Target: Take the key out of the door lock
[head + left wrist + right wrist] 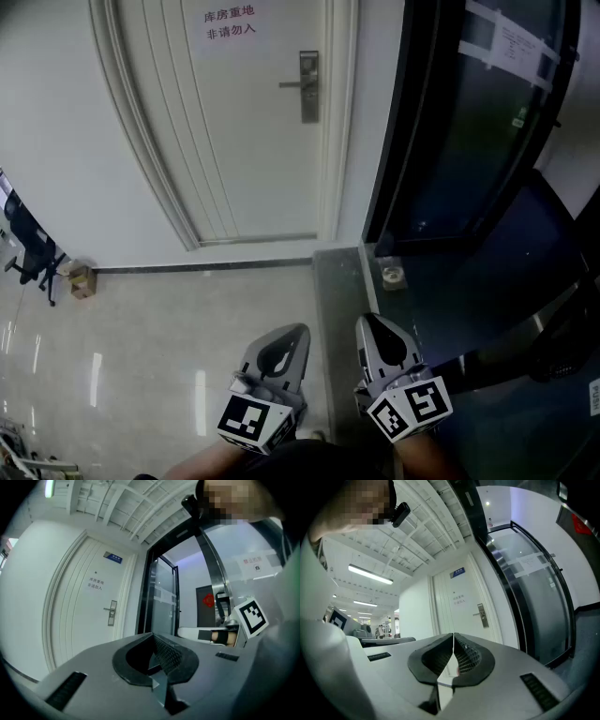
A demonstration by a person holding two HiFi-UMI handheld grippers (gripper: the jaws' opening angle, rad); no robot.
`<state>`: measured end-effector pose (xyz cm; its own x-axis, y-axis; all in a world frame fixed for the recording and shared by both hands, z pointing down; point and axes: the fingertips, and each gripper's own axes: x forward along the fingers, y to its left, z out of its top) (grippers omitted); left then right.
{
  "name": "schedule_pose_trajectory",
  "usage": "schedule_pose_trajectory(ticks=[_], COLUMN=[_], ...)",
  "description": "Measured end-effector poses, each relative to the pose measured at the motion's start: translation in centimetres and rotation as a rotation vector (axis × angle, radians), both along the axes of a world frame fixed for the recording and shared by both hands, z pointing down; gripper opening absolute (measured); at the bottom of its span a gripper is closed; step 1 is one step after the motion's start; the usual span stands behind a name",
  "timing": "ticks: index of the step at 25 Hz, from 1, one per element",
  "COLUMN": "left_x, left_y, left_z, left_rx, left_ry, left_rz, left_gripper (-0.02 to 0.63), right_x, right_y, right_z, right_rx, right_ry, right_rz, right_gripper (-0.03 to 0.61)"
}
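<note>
White door (253, 141) fills the head view, its metal lock plate (308, 86) and lever high up at the door's right edge; the key is too small to make out there. Left gripper (298, 330) and right gripper (367, 321) sit low in the picture, well apart from the lock. Left gripper view: jaws pressed together, nothing between, lock plate far off. Right gripper view: jaws likewise closed and empty.

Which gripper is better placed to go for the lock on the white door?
Left, narrowly. In the head view the left gripper lines up almost under the lock plate, while the right gripper sits off toward the glass partition. Both are shut, empty and far from the door; no key is discernible.
</note>
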<state>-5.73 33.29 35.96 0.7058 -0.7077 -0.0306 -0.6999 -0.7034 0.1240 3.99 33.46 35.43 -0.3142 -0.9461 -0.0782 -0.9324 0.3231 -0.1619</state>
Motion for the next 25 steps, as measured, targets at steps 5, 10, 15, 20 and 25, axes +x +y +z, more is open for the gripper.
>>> schedule_pose_trajectory(ticks=[5,10,15,20,25], left_x=[-0.6,-1.4,-2.3,-2.7,-2.0], left_y=[-5.2,-11.5,-17.2,-21.2,-24.9], left_z=[-0.4,-1.2,-1.6,-1.7,-1.4], left_rx=[0.004,0.012,0.025,0.014,0.004], left_ry=[0.002,-0.003,-0.006,0.004,0.001], left_rz=[0.004,0.025,0.048,0.064,0.064], left_gripper=[0.006,0.006,0.006,0.006,0.006], right_x=[-1.4,-2.5,-3.7,-4.8,-4.8], right_y=[-5.0,-11.6,-17.7,-22.2,-26.2], right_z=[-0.1,-0.8,-0.9,-1.1,-0.7], right_rx=[-0.009,-0.01,-0.003,0.002,-0.01], right_ry=[0.008,0.021,0.069,0.119,0.122], right_rz=[-0.009,-0.002,0.017,0.007,-0.012], right_gripper=[0.015,0.015,0.015,0.017,0.017])
